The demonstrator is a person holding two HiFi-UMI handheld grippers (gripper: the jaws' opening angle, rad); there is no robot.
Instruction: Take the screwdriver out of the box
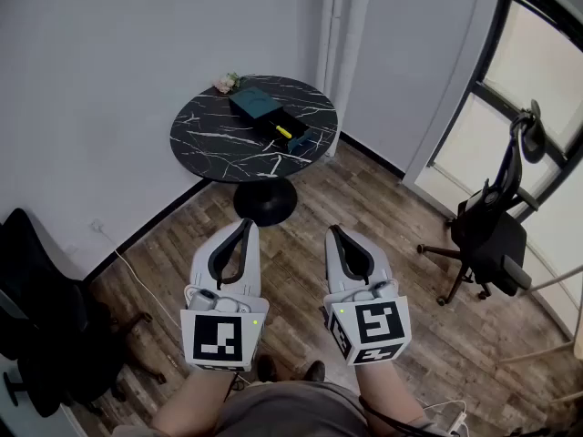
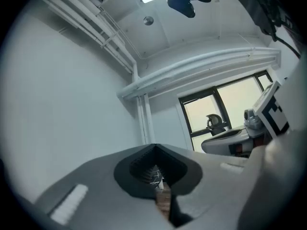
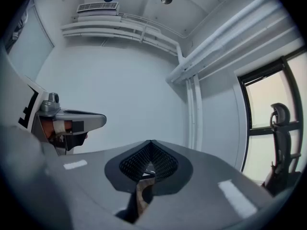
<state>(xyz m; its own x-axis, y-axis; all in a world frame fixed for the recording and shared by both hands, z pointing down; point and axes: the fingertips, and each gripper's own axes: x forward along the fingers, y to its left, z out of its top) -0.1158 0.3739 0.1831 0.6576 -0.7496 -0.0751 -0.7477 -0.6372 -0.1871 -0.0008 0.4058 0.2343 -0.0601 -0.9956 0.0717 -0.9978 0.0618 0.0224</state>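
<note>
A dark box [image 1: 290, 135] lies open on the round black marble table [image 1: 214, 135] at the far side of the room, its lid [image 1: 254, 104] beside it. A yellow-handled screwdriver [image 1: 284, 131] rests in the box. Both grippers hang close to my body, well short of the table. My left gripper [image 1: 248, 222] and right gripper [image 1: 333, 231] are shut with nothing between the jaws. In the left gripper view the left gripper [image 2: 154, 147] points at wall and ceiling, as does the right gripper [image 3: 149, 143] in its own view.
A small bunch of flowers [image 1: 226, 83] sits at the table's back edge. A black office chair [image 1: 492, 230] stands by the window at right, another dark chair [image 1: 41, 317] at left. A white cable [image 1: 137, 276] runs over the wood floor.
</note>
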